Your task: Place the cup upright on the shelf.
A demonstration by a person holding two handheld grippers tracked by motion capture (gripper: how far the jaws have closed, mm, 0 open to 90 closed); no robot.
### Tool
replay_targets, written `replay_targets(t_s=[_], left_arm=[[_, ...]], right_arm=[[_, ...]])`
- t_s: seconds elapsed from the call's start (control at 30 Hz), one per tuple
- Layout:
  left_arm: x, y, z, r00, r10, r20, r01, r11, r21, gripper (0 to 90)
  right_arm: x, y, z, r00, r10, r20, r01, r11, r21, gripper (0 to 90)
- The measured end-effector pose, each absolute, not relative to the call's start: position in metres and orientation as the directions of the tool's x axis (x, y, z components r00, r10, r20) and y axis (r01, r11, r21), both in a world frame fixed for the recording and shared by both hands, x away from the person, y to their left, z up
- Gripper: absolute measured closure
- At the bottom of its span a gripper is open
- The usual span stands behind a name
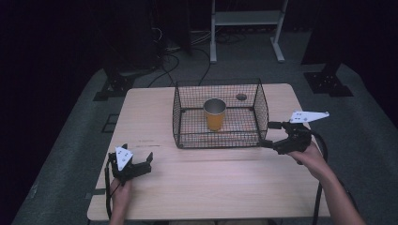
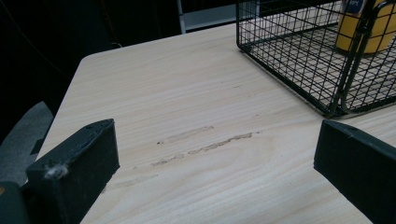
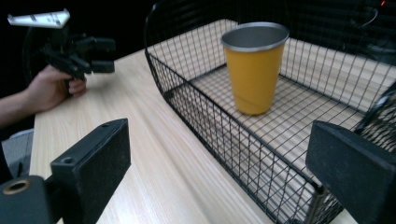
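Orange cup [image 1: 215, 114] stands upright inside the wire basket [image 1: 219, 140], near its middle. Right gripper [image 1: 270, 135] at the basket's near right corner, jaws spread, nothing held. Left gripper [image 1: 139, 161] well left of the basket, jaws spread, empty.

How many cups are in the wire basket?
1. A single orange cup stands upright near the middle of the wire basket. The open mesh hides nothing, so no other cup is inside.
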State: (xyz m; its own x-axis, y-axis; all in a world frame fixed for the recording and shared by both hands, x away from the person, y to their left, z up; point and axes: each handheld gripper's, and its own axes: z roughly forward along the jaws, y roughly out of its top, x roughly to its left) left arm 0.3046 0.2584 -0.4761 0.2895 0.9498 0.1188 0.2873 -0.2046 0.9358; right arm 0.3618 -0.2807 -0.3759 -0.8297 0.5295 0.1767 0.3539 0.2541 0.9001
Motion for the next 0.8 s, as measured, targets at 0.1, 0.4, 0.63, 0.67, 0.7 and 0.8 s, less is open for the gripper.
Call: replay_targets(t_s=[0.1, 0.4, 0.63, 0.67, 0.7, 0.8], left_arm=[[0.304, 0.258, -0.476, 0.292, 0.948, 0.126, 0.283, -0.211, 0.936, 0.0], [0.304, 0.258, -0.476, 0.291, 0.948, 0.125, 0.279, -0.209, 0.937, 0.0], [0.304, 0.258, -0.475, 0.291, 0.949, 0.124, 0.279, -0.208, 0.937, 0.0], [0.304, 0.258, -0.475, 0.290, 0.949, 0.124, 0.278, -0.208, 0.938, 0.0], [0.304, 0.258, -0.475, 0.290, 0.949, 0.124, 0.278, -0.208, 0.938, 0.0], [0.304, 0.258, -0.475, 0.290, 0.949, 0.124, 0.278, -0.208, 0.938, 0.0]], right_arm=[[0.356, -0.287, -0.373, -0.822, 0.540, 0.182, 0.358, 0.241, 0.902, 5.8], [0.332, -0.293, -0.371, -0.829, 0.537, 0.156, 0.323, 0.232, 0.917, 5.8], [0.322, -0.296, -0.384, -0.821, 0.547, 0.162, 0.335, 0.232, 0.913, 5.9], [0.321, -0.297, -0.385, -0.819, 0.550, 0.163, 0.338, 0.233, 0.912, 5.9], [0.320, -0.298, -0.387, -0.816, 0.553, 0.166, 0.342, 0.231, 0.911, 5.9], [0.318, -0.300, -0.392, -0.811, 0.559, 0.171, 0.347, 0.226, 0.910, 5.9]])
